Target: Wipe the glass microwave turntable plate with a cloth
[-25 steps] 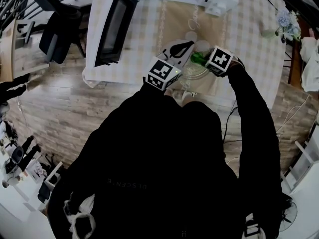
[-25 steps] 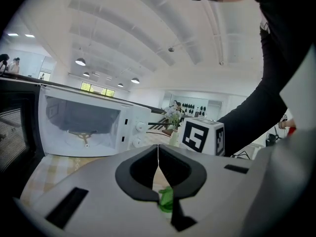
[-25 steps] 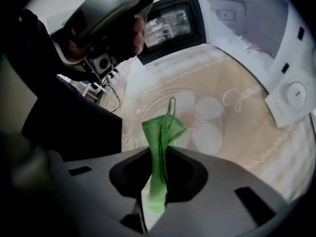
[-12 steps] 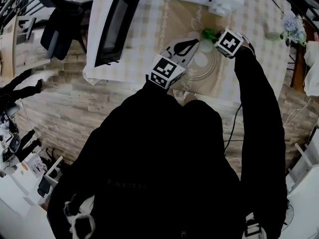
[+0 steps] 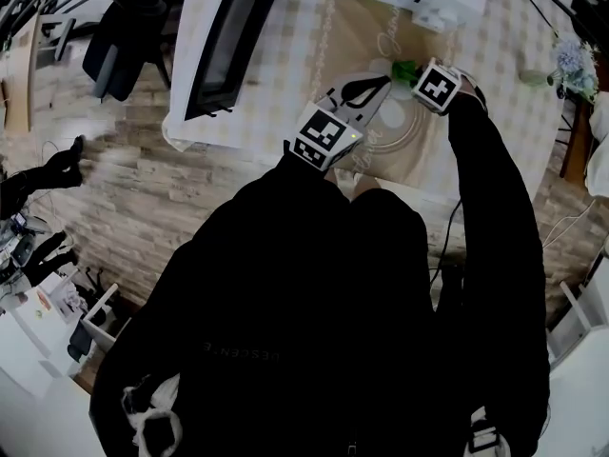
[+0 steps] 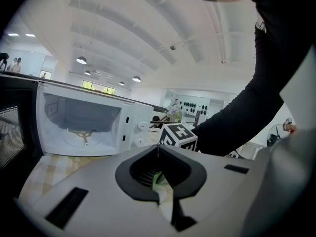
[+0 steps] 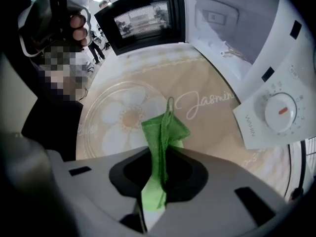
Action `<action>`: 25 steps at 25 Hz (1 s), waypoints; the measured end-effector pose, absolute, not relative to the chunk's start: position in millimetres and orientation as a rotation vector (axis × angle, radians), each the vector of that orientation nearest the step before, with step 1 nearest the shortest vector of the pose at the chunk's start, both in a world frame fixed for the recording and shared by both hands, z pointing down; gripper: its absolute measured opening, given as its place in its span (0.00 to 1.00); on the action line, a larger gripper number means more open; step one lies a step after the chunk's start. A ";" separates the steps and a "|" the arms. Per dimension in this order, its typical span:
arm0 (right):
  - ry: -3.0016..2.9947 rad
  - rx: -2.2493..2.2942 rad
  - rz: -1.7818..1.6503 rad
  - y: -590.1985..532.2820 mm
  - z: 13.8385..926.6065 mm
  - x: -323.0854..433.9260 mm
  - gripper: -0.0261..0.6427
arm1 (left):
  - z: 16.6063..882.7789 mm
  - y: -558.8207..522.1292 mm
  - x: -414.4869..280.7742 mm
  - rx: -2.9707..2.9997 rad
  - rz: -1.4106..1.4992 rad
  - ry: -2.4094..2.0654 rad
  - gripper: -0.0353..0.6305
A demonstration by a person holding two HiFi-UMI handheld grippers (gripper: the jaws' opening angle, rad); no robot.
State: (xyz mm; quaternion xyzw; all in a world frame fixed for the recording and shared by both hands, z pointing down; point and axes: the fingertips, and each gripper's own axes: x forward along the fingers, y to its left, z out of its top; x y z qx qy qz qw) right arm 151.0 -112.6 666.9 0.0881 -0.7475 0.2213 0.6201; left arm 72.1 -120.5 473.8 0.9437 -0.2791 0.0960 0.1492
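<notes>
KITCHEN TABLE, FROM ABOVE: a person in a black top (image 5: 324, 312) leans over the glass turntable plate (image 7: 116, 110). The plate lies flat on a beige mat (image 7: 217, 132) w/ "Jasmin" script, and a daisy motif shows inside the plate's circle. Mat and plate sit on a checked tablecloth (image 5: 495, 103), just on the near side of the microwave (image 6: 133, 132). The microwave's door (image 5: 226, 46) stands wide open at far left, and the turntable support (image 6: 85, 132) is visible inside the cavity. The right gripper (image 7: 164, 154) has its jaws clamped on a green cloth (image 7: 165, 127). A bunched fold pokes out past the tips, over the plate's far-right rim; whether cloth meets glass can't be made out. The left gripper (image 6: 158, 148) is at the plate's left edge, jaws closed w/ tips touching. A thin pale-green sliver shows btwn its pads, too small to identify. Contact btwn this gripper and the plate isn't clear either. The person's black sleeve (image 6: 247, 107) crosses the right of the left gripper view.
</notes>
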 end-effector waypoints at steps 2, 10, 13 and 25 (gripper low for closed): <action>-1.724 0.198 0.518 -110.5 666.1 149.8 0.14 | 475.1 -118.2 70.2 2.710 0.280 -0.802 0.09; -1.766 0.073 0.552 -74.7 662.4 130.8 0.13 | 477.7 -112.1 66.6 2.707 0.287 -0.809 0.09; -1.756 0.044 0.548 -59.7 662.4 128.2 0.13 | 479.1 -108.3 64.2 2.705 0.291 -0.813 0.09; -1.761 -0.013 0.543 -18.3 661.4 114.1 0.13 | 485.3 -88.0 65.1 2.705 0.308 -0.800 0.09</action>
